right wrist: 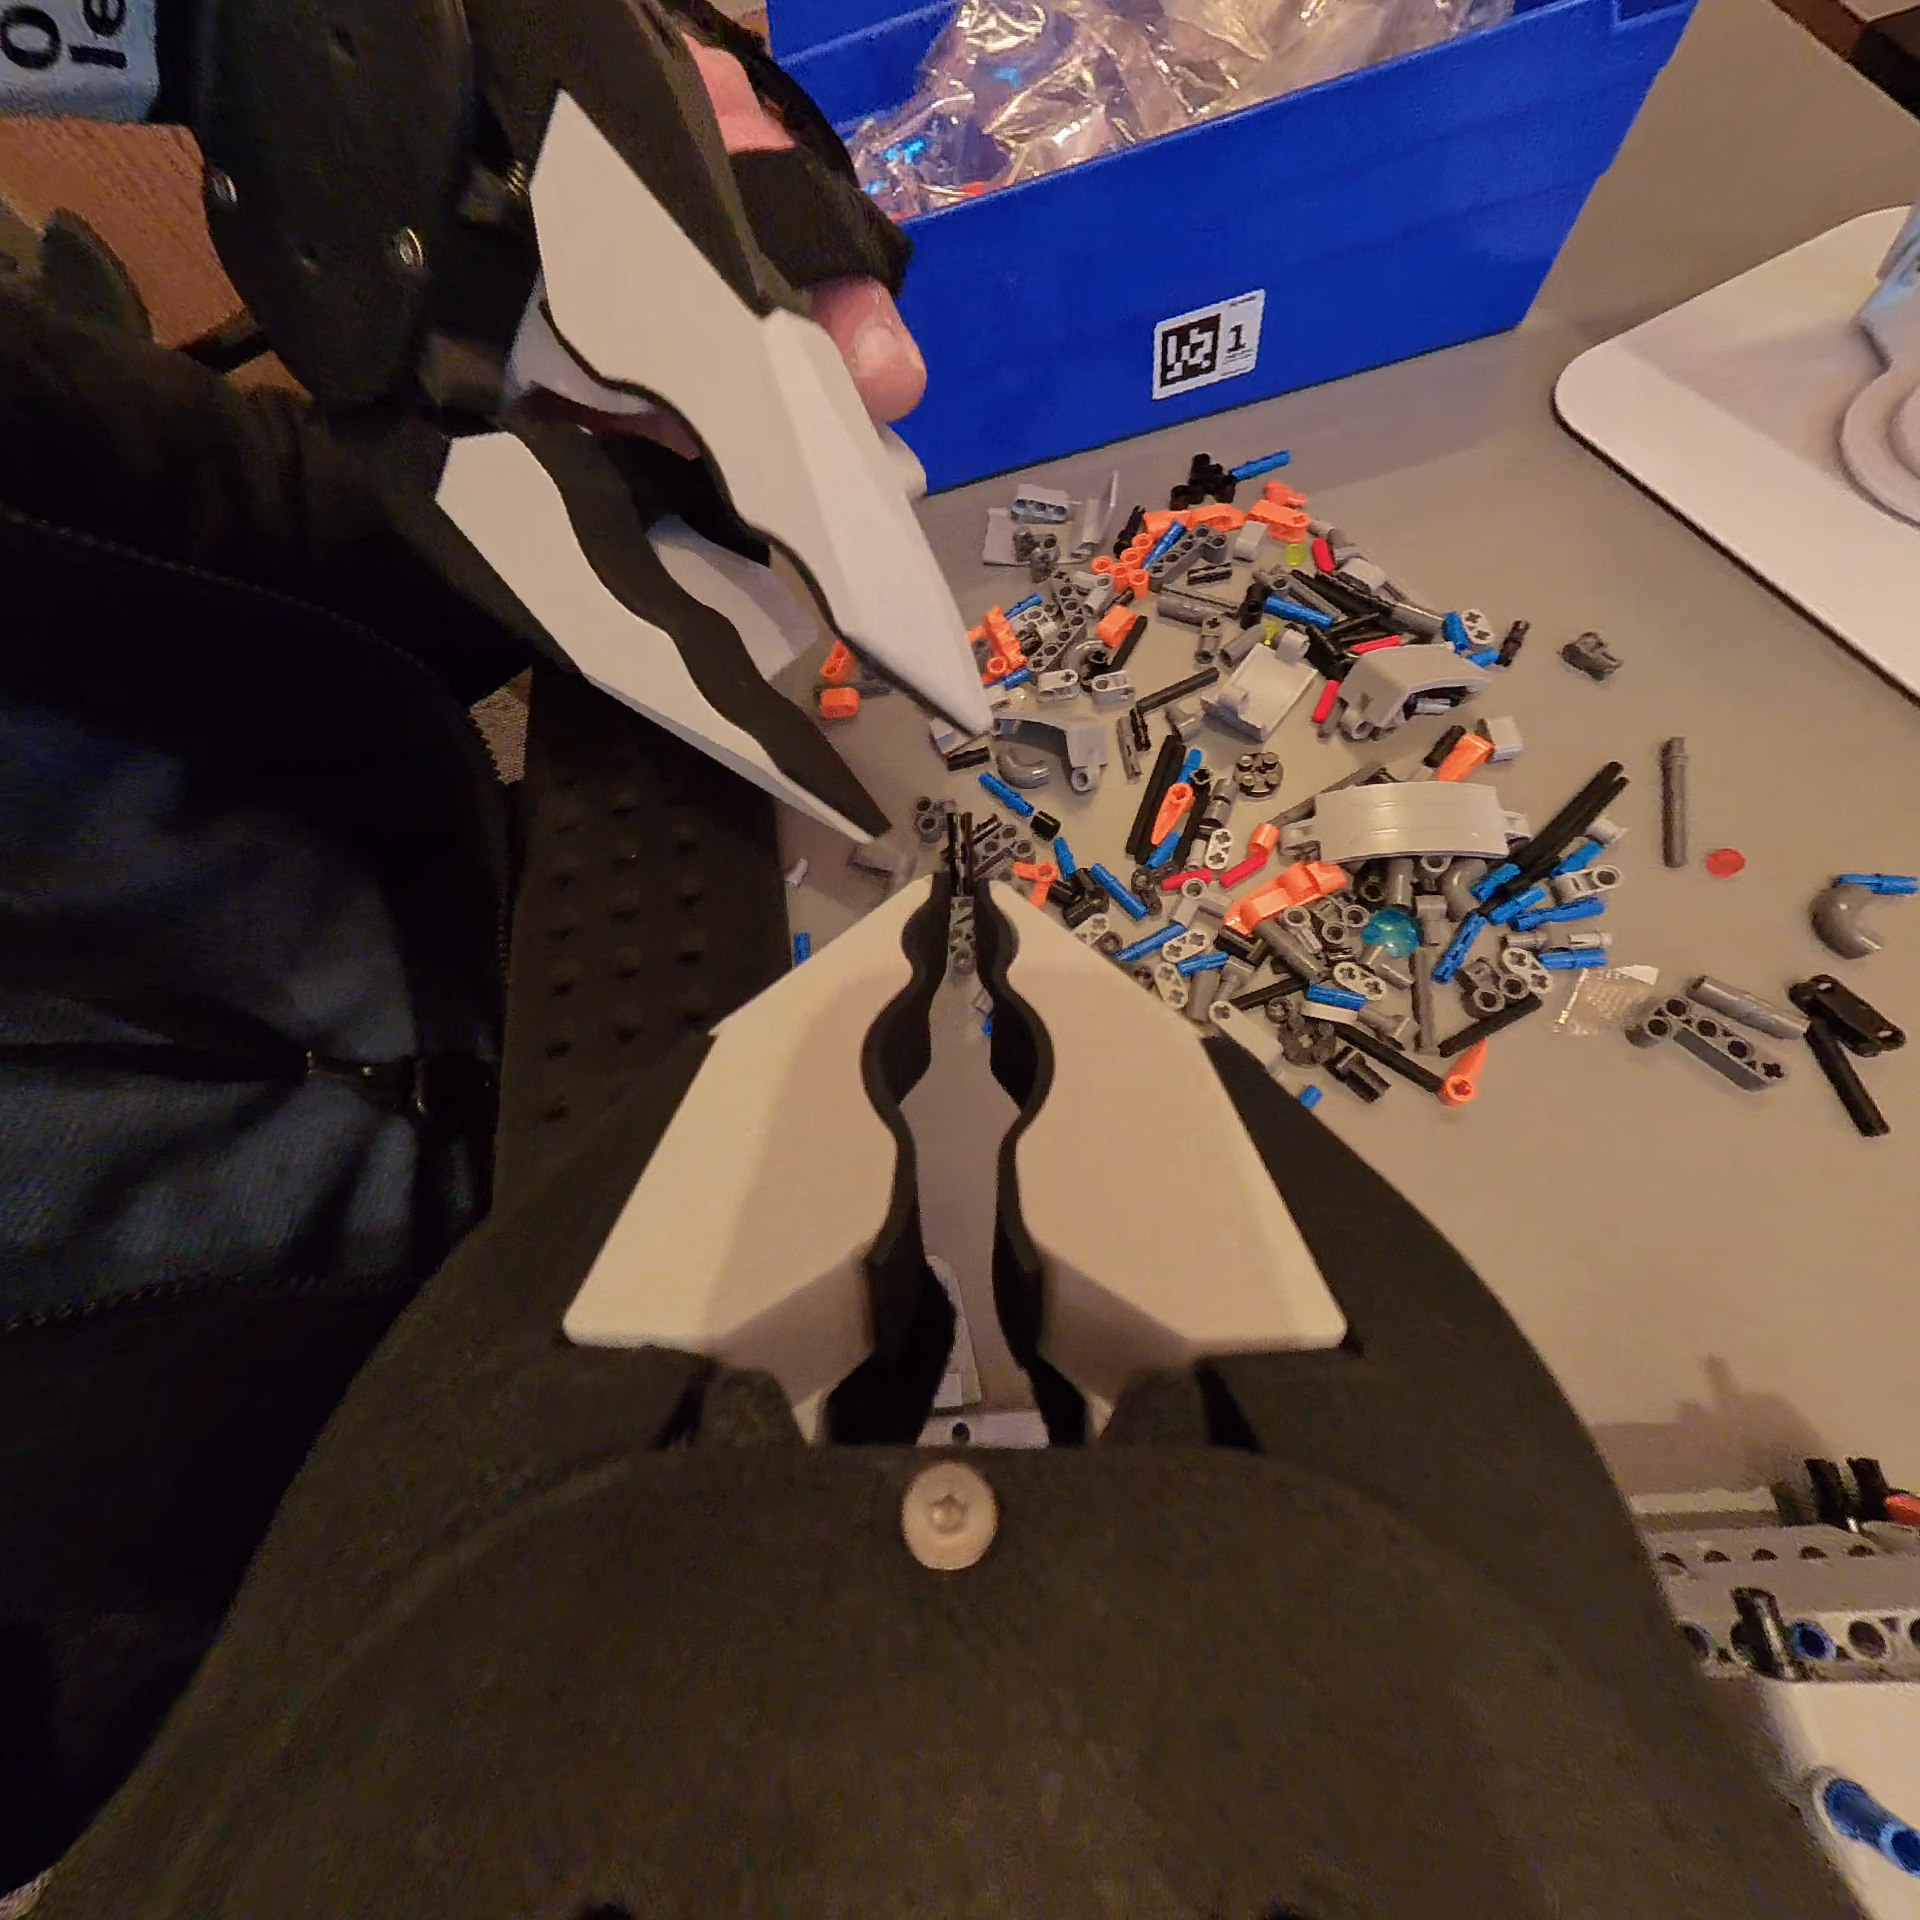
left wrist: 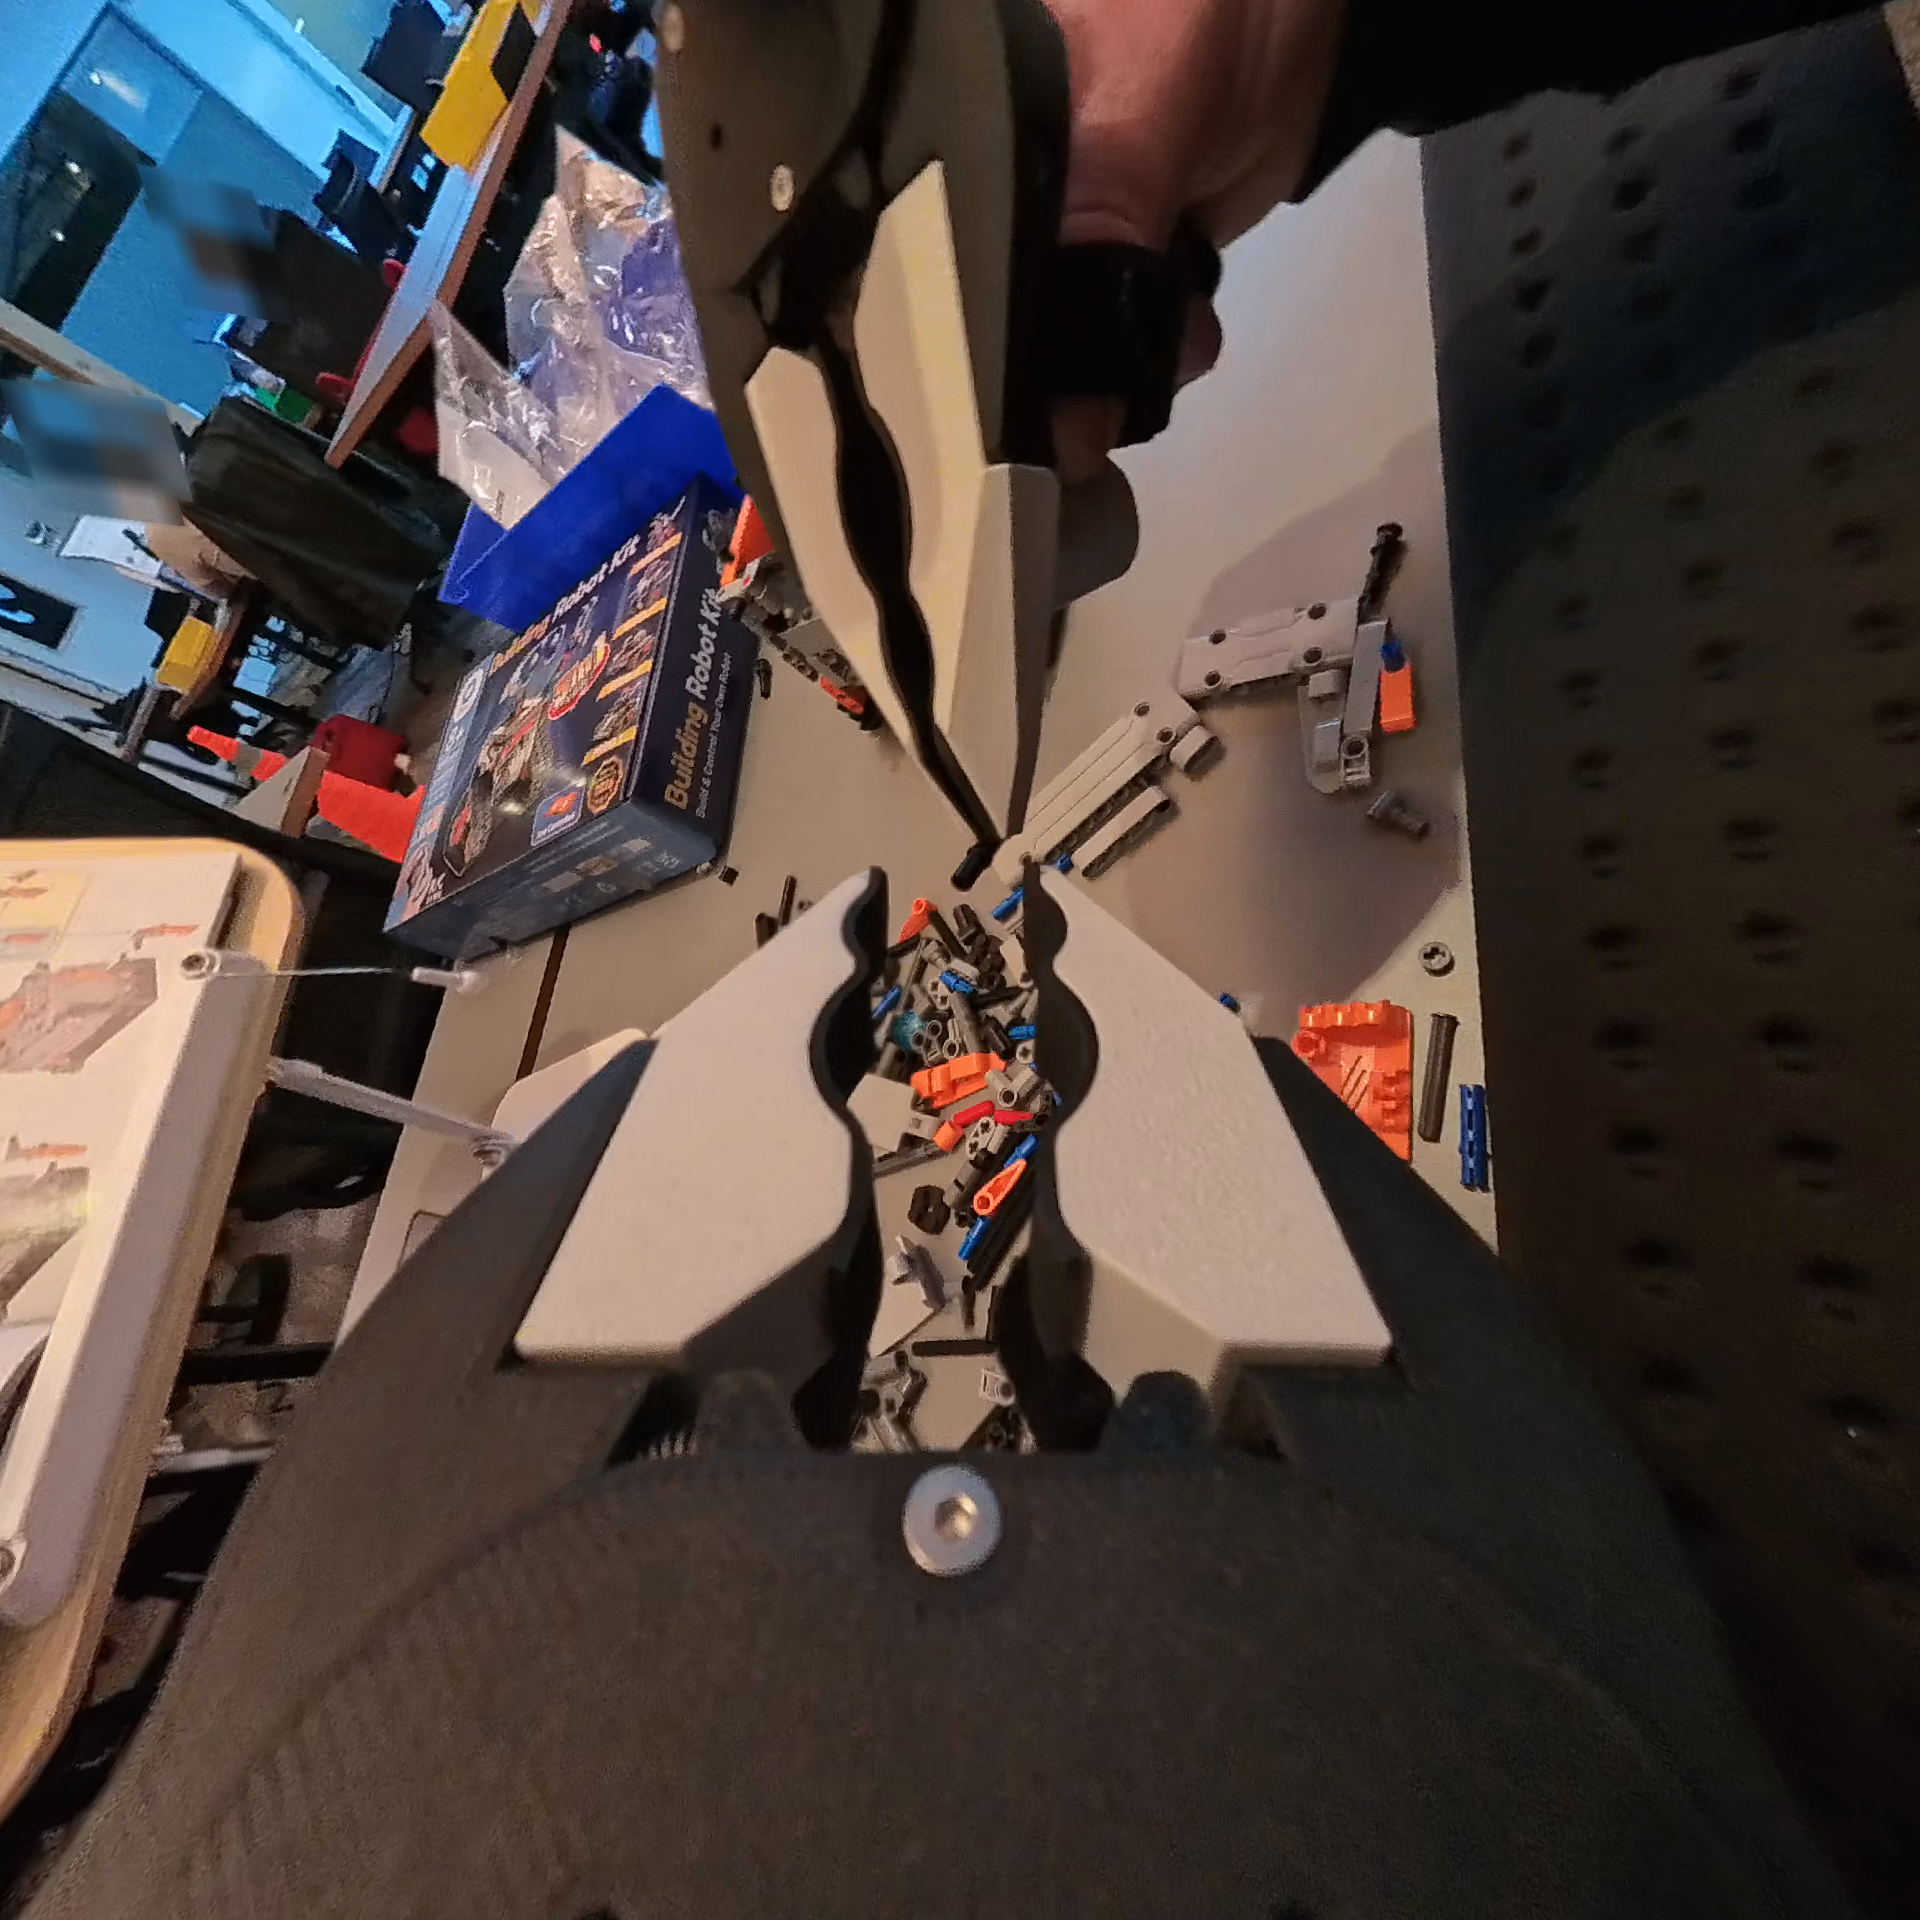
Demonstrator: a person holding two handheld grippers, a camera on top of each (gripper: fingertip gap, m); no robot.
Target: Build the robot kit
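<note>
**Two grippers meet over a heap of building pieces**

The right gripper has its fingers pinched onto a small dark grey beam piece, holding it just above the grey table near the edge closest to the person. The left gripper hangs over the pile of small building pieces, its fingers spread apart and holding nothing. The two sets of tips stand close together. A blue bin filled with clear bags sits behind the pile. A dark blue kit box lies near the far edge, and a partly built grey assembly lies by the person's side.
</note>
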